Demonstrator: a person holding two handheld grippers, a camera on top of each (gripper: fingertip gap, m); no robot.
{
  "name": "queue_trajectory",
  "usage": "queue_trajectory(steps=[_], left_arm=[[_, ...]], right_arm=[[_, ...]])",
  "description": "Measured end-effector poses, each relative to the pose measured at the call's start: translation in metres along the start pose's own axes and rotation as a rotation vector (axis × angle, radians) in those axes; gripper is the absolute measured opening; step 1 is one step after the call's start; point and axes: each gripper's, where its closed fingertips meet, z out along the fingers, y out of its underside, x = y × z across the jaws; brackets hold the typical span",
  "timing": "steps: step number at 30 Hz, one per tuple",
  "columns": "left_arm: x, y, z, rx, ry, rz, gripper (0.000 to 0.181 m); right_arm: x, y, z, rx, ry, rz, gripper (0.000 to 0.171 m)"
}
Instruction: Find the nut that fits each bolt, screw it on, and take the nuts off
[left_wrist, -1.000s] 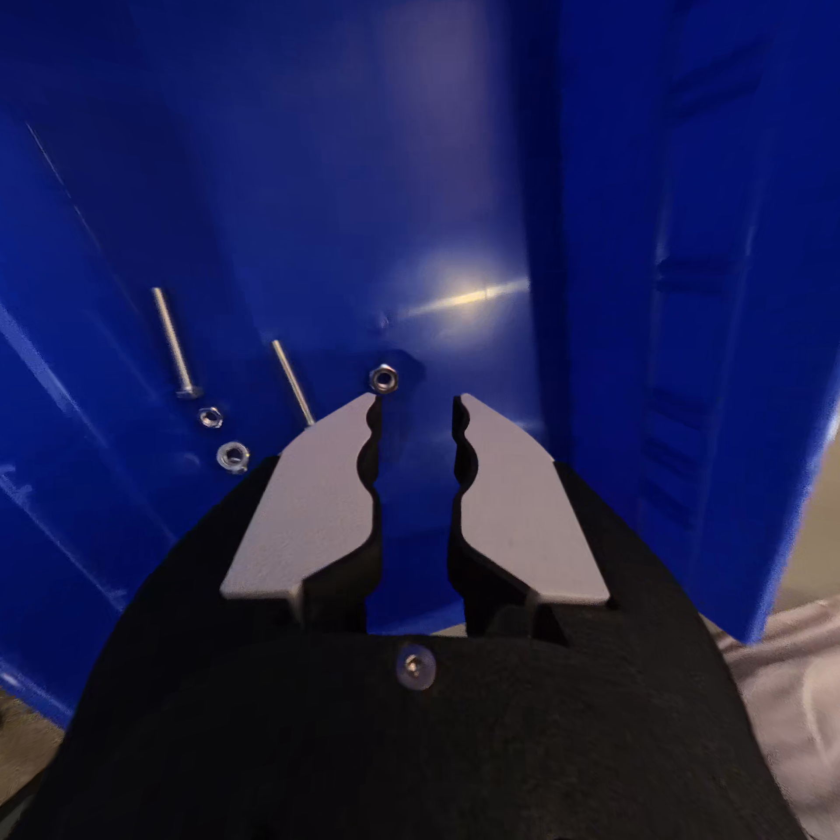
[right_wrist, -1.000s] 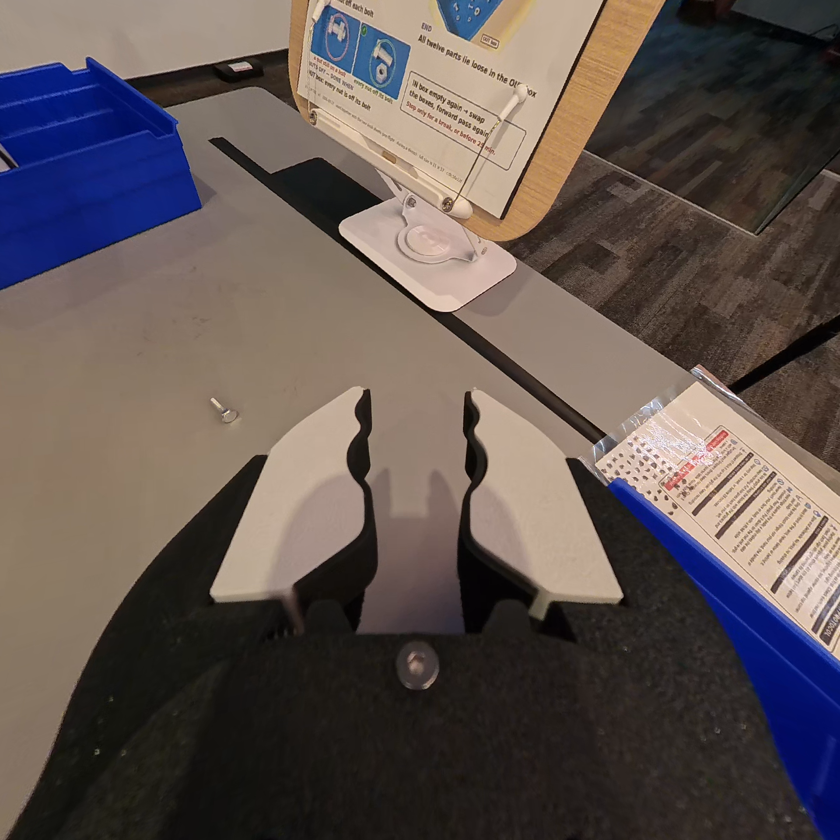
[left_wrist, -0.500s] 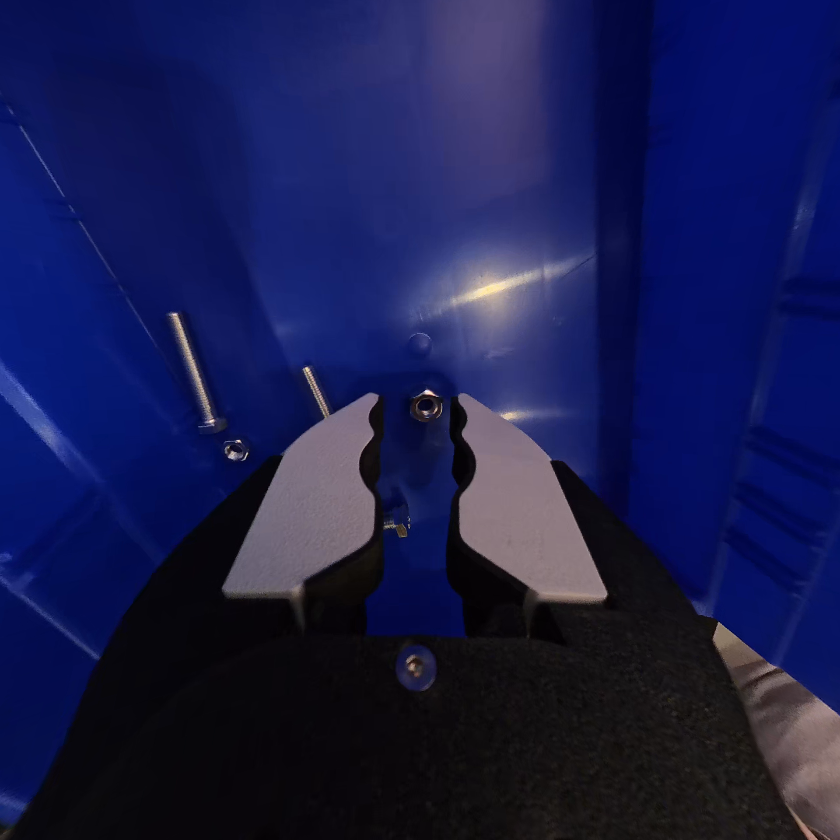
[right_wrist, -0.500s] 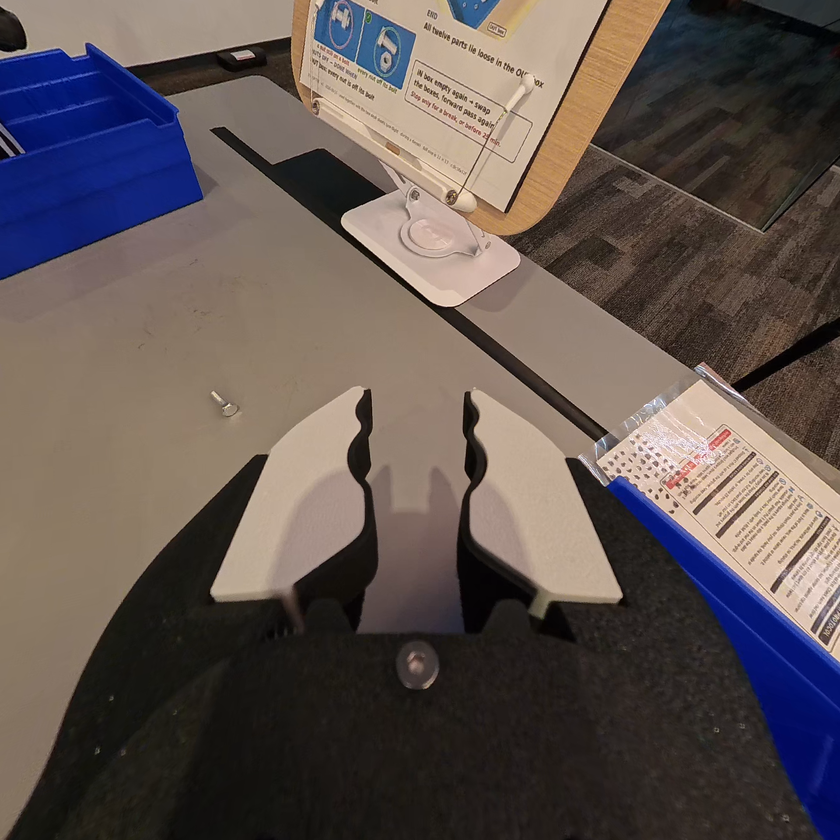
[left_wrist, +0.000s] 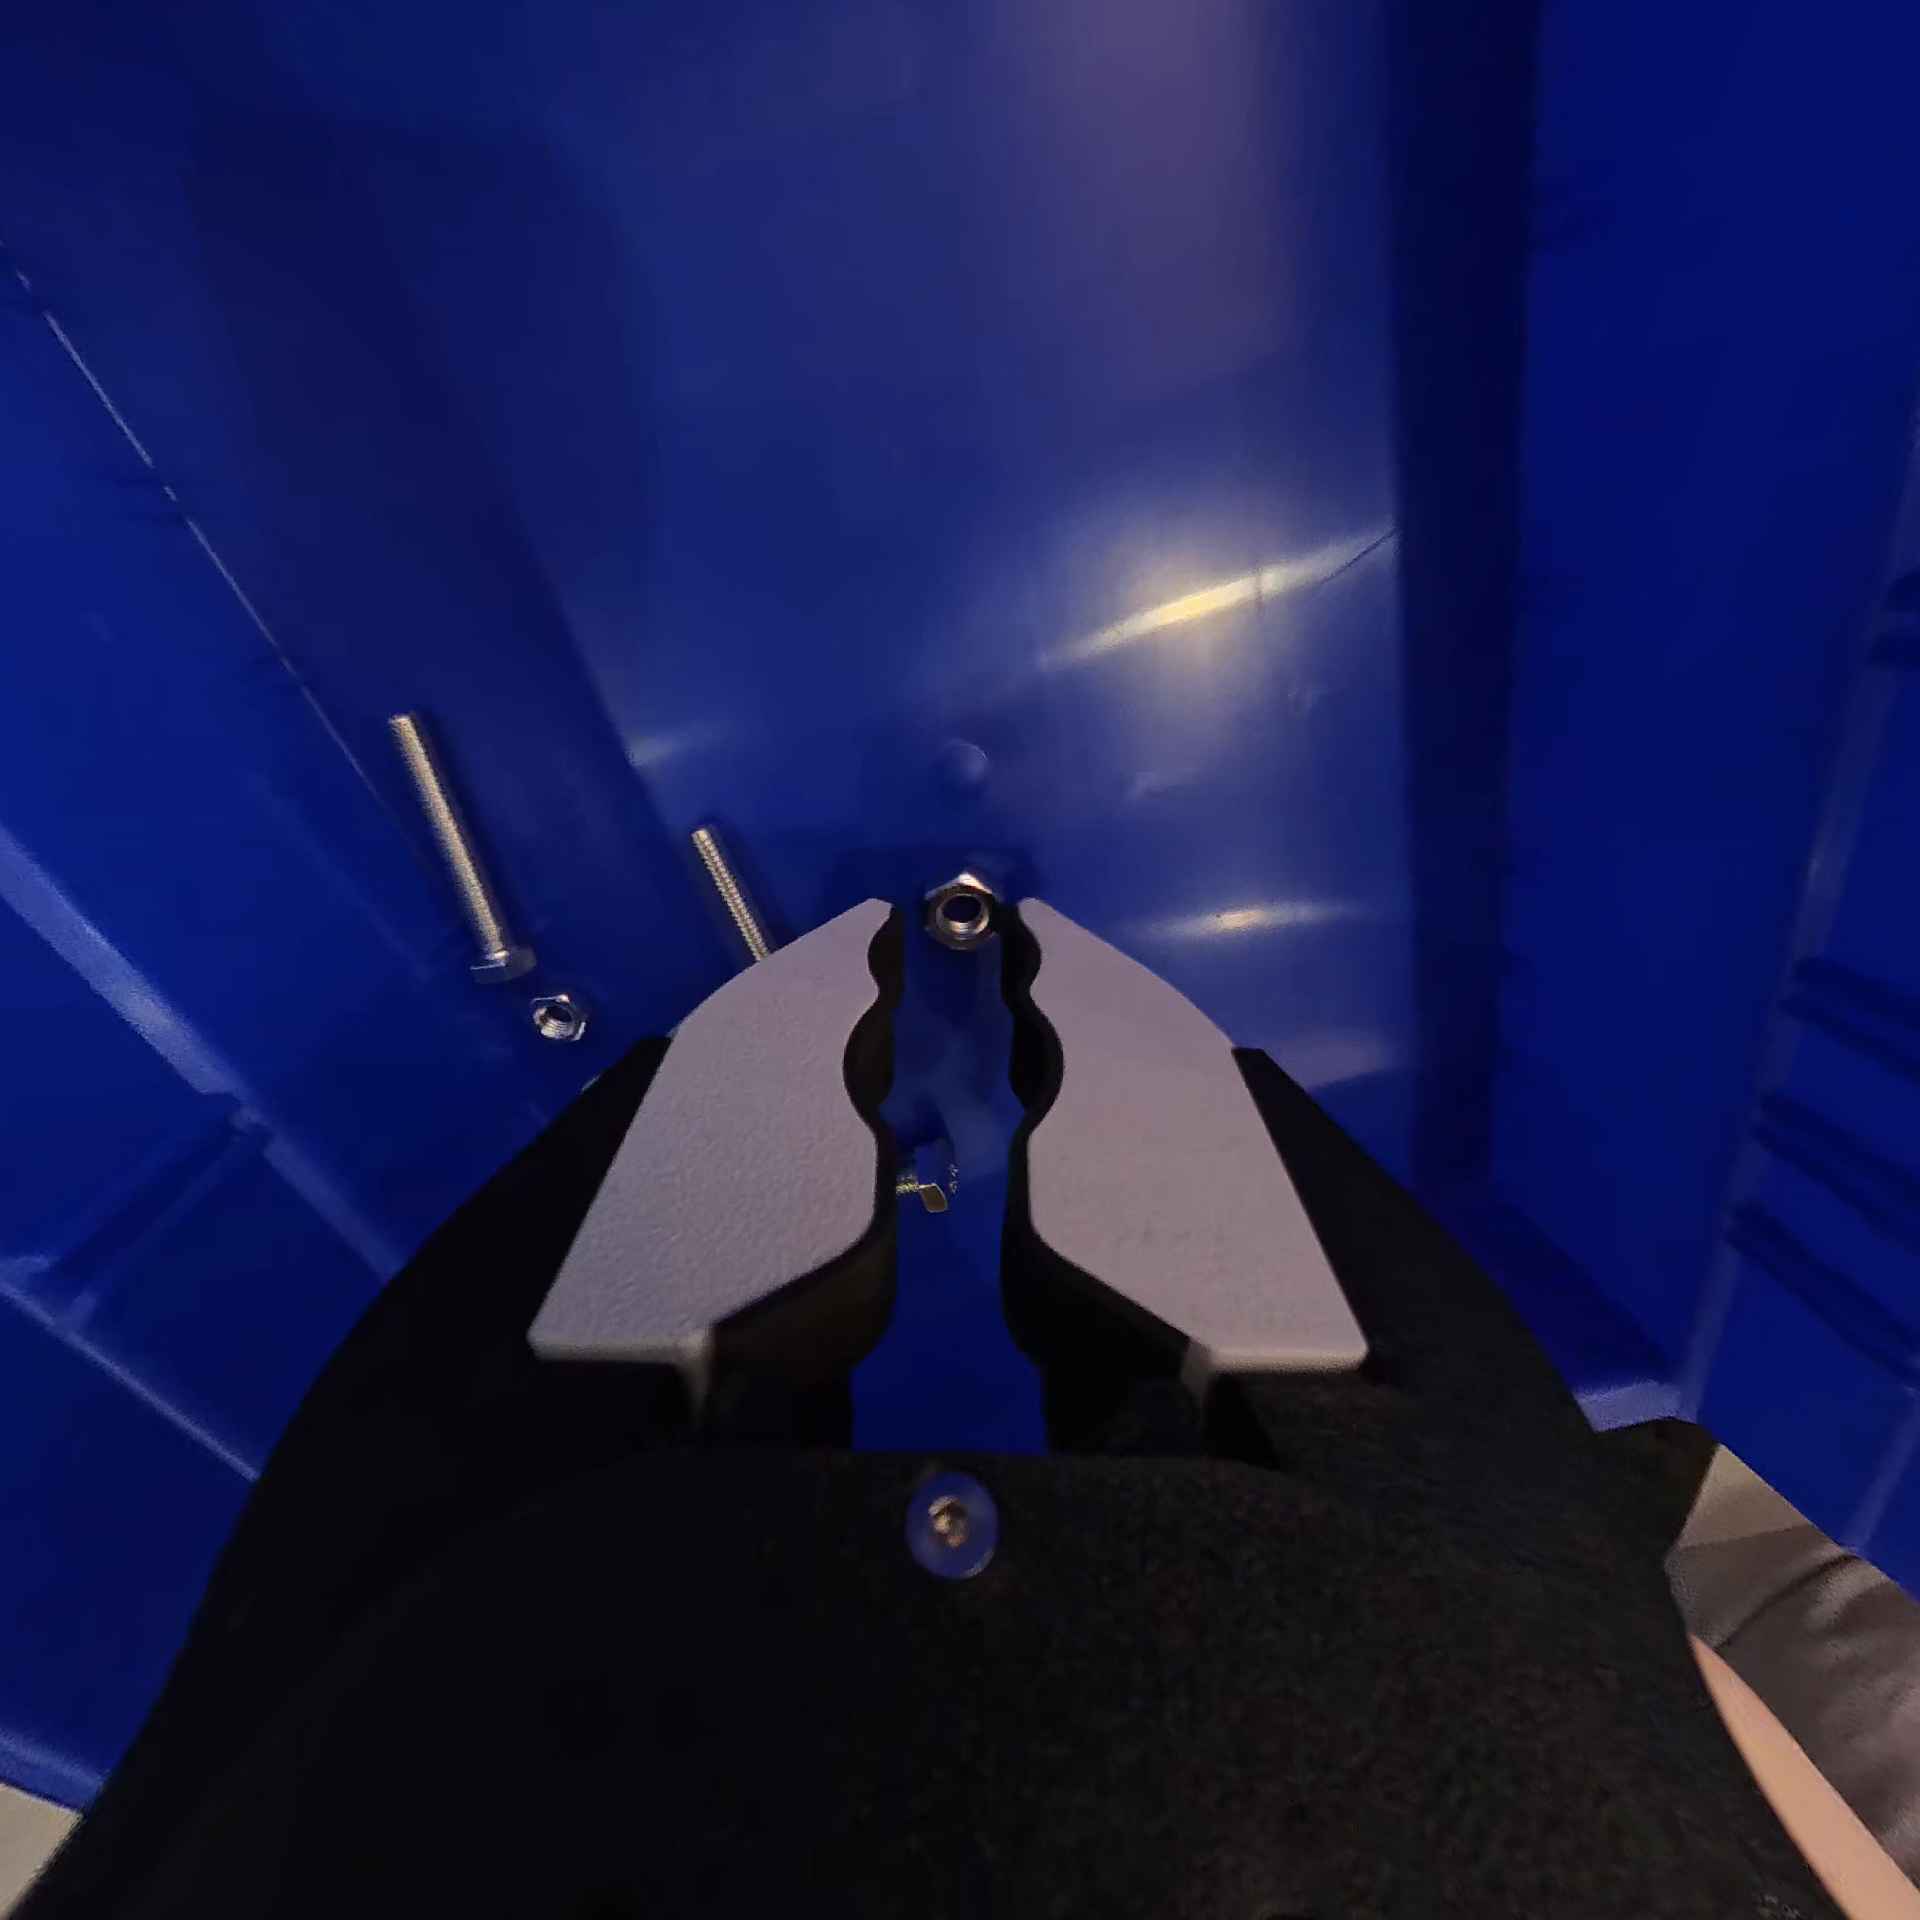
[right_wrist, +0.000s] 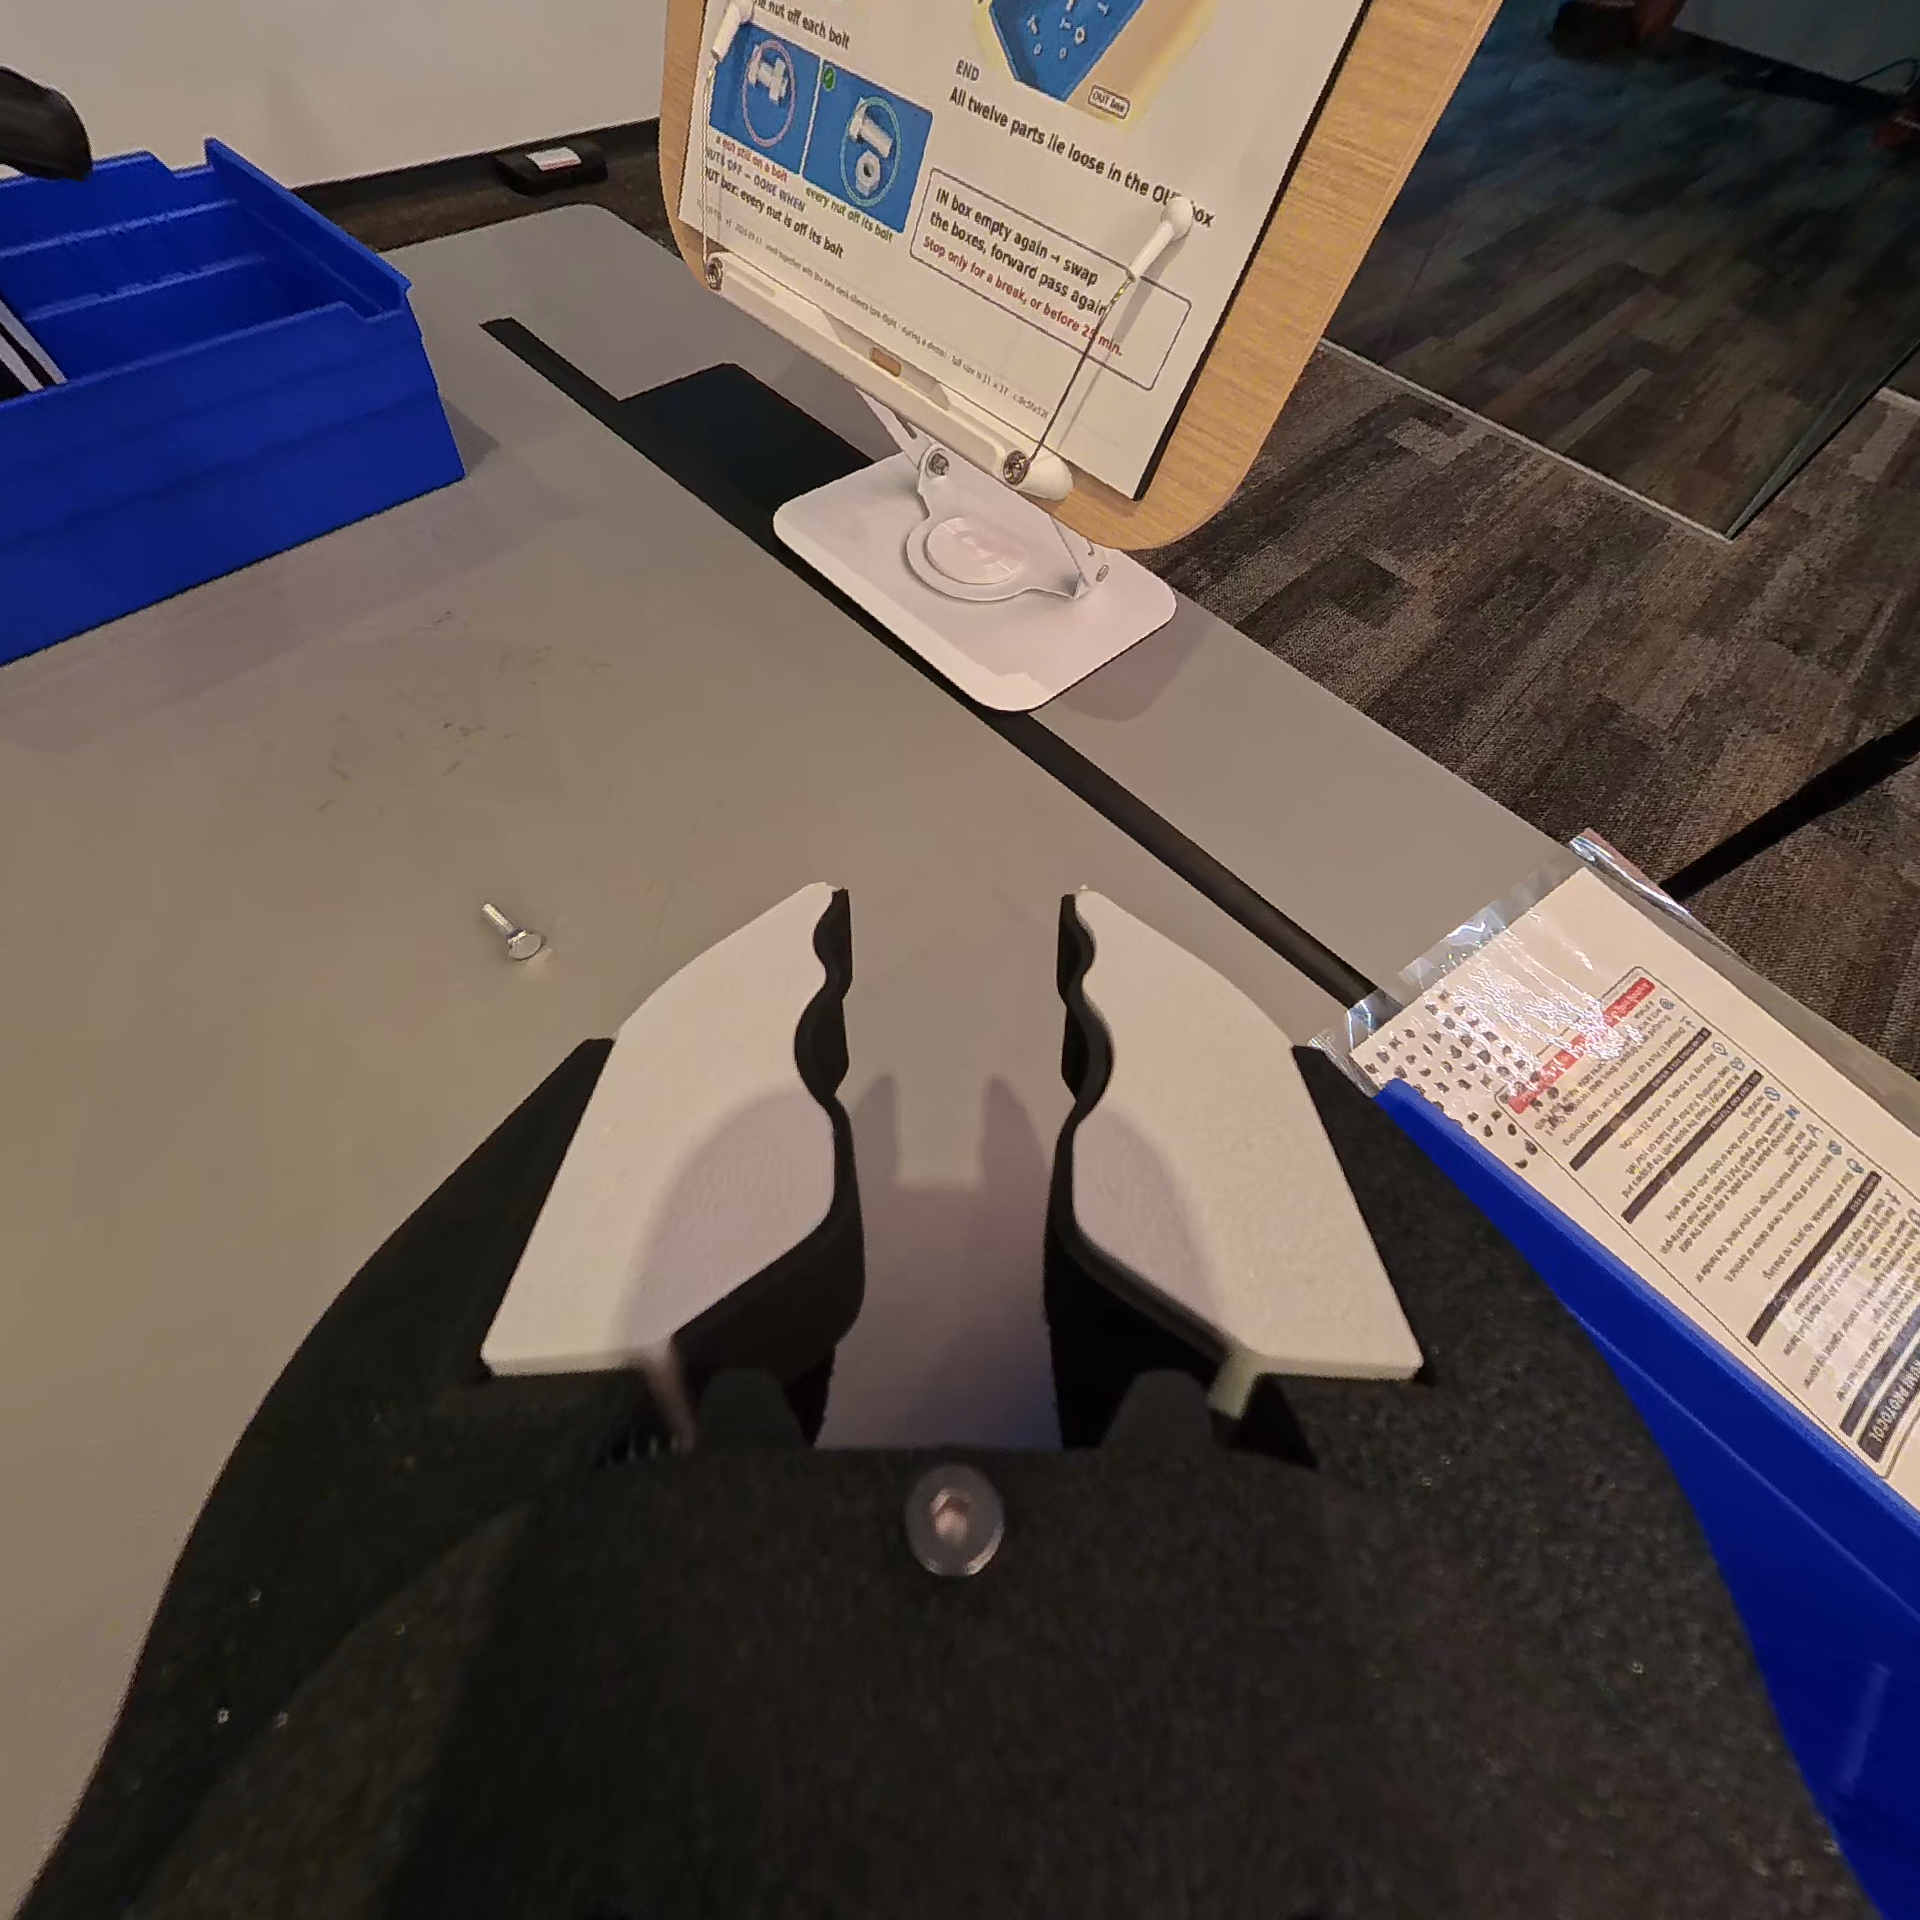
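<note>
Nut (left_wrist: 961, 916) sits between open left claw (left_wrist: 956, 920) tips in blue bin (left_wrist: 1039, 416).

Nut (left_wrist: 958, 914) in bin (left_wrist: 1039, 416), two bolts (left_wrist: 454, 844) to its left

The left hand-held gripper (left_wrist: 958, 920) reaches down inside the blue bin (left_wrist: 935, 416), its two grey fingers (left_wrist: 748, 1122) pointing toward the bin's floor. Its jaws stand apart with a narrow gap, and a nut (left_wrist: 958, 916) on the bin floor shows right at the fingertips; whether they touch it cannot be told. The right hand-held gripper (right_wrist: 954, 914) hangs well outside that bin, above the bench (right_wrist: 312, 831), tilted downward, its jaws parted wider and holding nothing.
</note>
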Motion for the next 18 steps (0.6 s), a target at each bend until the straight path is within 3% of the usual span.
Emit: queue_trajectory(steps=[13,18], left_arm=[[-0.003,-0.001,-0.005,0.010,-0.038,0.045,0.014],[0.014,-0.023,-0.060,0.240,-0.040,0.079,0.014]], right_arm=[[0.003,0.003,0.000,-0.006,0.001,0.009,0.037],[0.004,0.004,0.000,-0.009,0.002,0.013,0.037]])
